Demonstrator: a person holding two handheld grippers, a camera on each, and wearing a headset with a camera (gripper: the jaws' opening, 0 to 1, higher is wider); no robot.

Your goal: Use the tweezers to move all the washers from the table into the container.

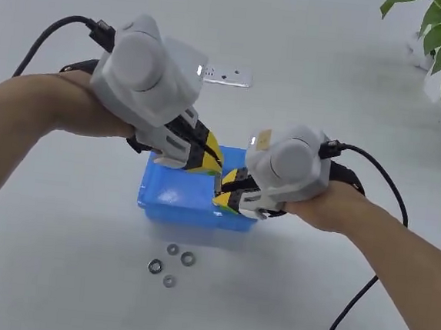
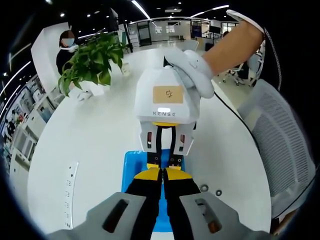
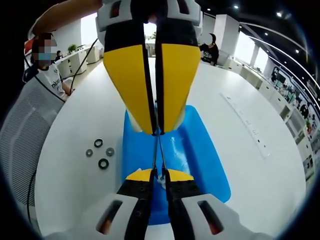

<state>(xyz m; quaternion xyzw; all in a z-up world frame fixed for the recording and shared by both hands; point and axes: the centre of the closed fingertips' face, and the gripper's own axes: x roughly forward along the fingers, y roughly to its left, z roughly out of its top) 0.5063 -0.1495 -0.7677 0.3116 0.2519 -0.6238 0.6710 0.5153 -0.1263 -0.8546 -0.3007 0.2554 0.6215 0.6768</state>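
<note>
Over the container (image 1: 178,208), both tongs look clamped shut on the tweezers (image 3: 159,150), which run 12-to-6 between right tongs (image 3: 159,176) and left tongs (image 3: 159,131). Four washers (image 1: 170,264) sit on the table (image 1: 55,289) at 6 o'clock from the container, closer to the right tongs imo. Right gripper view catches the thin tweezers; they're covered up in head view.

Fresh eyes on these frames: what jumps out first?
The left gripper and right gripper meet tip to tip over the blue container. Both look shut on the thin tweezers that run between them. Next, four washers lie loose on the white table, just in front of the container and outside it.
</note>
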